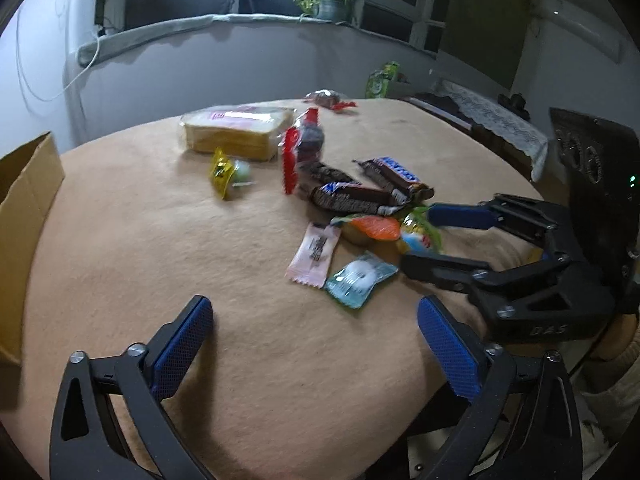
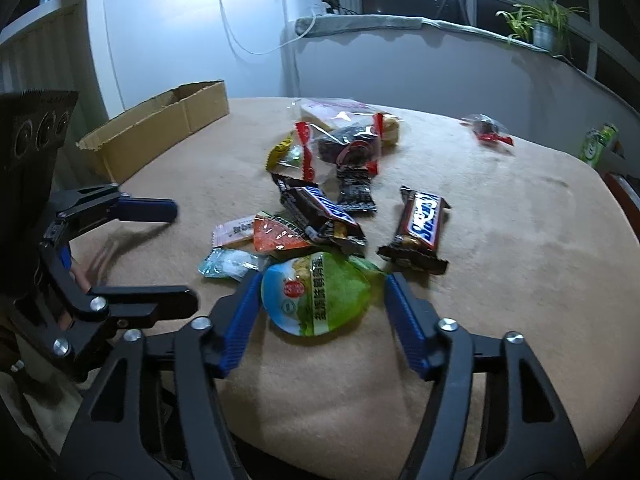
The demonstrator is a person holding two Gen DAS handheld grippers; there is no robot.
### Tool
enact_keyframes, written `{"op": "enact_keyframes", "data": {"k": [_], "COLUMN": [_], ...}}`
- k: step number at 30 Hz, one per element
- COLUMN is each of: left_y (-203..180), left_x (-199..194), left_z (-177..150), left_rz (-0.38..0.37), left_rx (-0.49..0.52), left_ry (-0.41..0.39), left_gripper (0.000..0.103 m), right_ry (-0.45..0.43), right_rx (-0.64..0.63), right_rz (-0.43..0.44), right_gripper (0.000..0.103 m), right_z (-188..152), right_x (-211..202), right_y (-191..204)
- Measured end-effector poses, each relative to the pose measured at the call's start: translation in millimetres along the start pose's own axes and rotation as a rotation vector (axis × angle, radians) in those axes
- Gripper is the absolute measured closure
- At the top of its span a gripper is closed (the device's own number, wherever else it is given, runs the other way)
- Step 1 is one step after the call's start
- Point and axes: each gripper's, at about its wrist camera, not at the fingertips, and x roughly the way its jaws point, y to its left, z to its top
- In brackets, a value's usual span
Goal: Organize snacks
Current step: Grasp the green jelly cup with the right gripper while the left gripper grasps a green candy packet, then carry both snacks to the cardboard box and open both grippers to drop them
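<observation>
Snacks lie scattered on a tan-covered table [image 2: 520, 280]. In the right wrist view my right gripper [image 2: 320, 280] straddles a round green snack pack [image 2: 320, 296]. Its blue pads sit close on both sides, the right one a little apart, so it is open. Beyond lie two Snickers bars [image 2: 420, 228], an orange pack [image 2: 276, 236], a teal candy [image 2: 232, 262] and a pink wrapper [image 2: 234, 230]. My left gripper [image 1: 312, 308] hovers wide open and empty, just short of the teal candy [image 1: 358, 278] and pink wrapper [image 1: 314, 254]. The right gripper [image 1: 418, 237] shows at the right.
An open cardboard box [image 2: 160, 128] stands at the table's left edge. Packaged bread [image 1: 236, 132], a yellow pack [image 1: 222, 172], red-wrapped dark snacks [image 1: 308, 140] and a far candy [image 1: 330, 100] lie further back. A wall, window sill and potted plant [image 1: 328, 4] are behind.
</observation>
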Motion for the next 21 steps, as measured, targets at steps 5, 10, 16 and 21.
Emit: {"op": "enact_keyframes", "data": {"k": [5, 10, 16, 21], "left_y": [-13.5, -26.5, -34.5, -28.4], "left_x": [9.9, 19.4, 31.6, 32.1], "left_z": [5.1, 10.7, 15.9, 19.2], "left_rz": [-0.025, -0.038, -0.018, -0.013], "left_rx": [0.056, 0.126, 0.17, 0.151], "left_ry": [0.023, 0.046, 0.068, 0.081], "left_gripper": [0.037, 0.052, 0.06, 0.078], "right_ry": [-0.008, -0.023, -0.052, -0.076], "right_rx": [0.002, 0.009, 0.037, 0.081], "right_rz": [0.019, 0.009, -0.005, -0.01], "right_gripper": [0.059, 0.062, 0.066, 0.066], "right_z": [-5.4, -13.4, -18.7, -21.9], "right_x": [-2.6, -10.3, -18.1, -23.7], "right_y": [-6.4, -16.8, -31.3, -44.4]}}
